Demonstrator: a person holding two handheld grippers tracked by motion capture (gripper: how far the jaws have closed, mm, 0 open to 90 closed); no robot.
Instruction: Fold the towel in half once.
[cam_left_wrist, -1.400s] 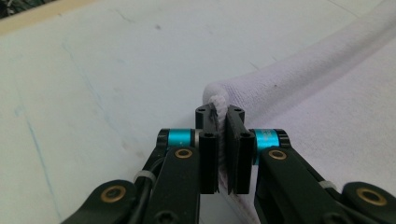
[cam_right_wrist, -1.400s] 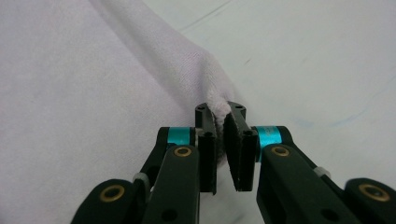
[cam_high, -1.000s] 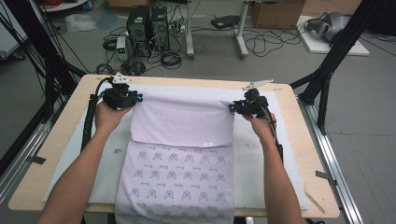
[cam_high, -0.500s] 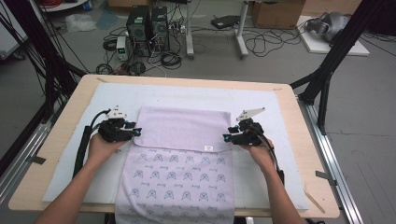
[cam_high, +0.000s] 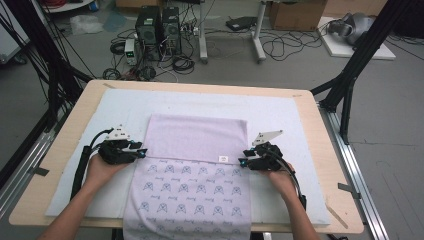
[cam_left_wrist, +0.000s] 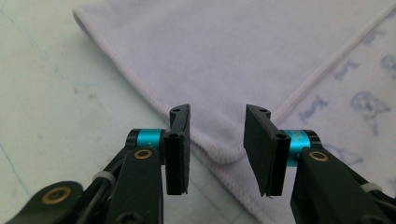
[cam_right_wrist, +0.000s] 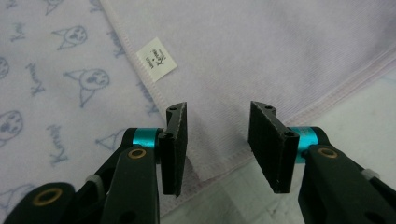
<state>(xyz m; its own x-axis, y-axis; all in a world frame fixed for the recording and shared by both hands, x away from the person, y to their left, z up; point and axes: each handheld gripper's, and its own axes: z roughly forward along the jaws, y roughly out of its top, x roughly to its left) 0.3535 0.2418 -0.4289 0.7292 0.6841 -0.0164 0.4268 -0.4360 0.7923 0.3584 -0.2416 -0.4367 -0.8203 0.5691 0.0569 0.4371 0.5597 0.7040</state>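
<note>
Soft light-purple cloth with little blue animal faces lying flat in the middle of the white mat on the wooden desk, far half folded back plain side up, near end hanging over the near edge. Plenty of bare mat along the far, left and right edges. Left gripper and right gripper both spread wide, holding nothing, each low over a corner of the folded flap.

Towel lies on the mat, mid-table, its near end over the table's near edge. Far part folded back onto the towel; fold edge runs crosswise. Left hand-held gripper at the towel's left edge, at the folded layer's corner. Right hand-held gripper at the towel's right edge, opposite. Label on the folded layer, just left of the right hand-held gripper.
</note>
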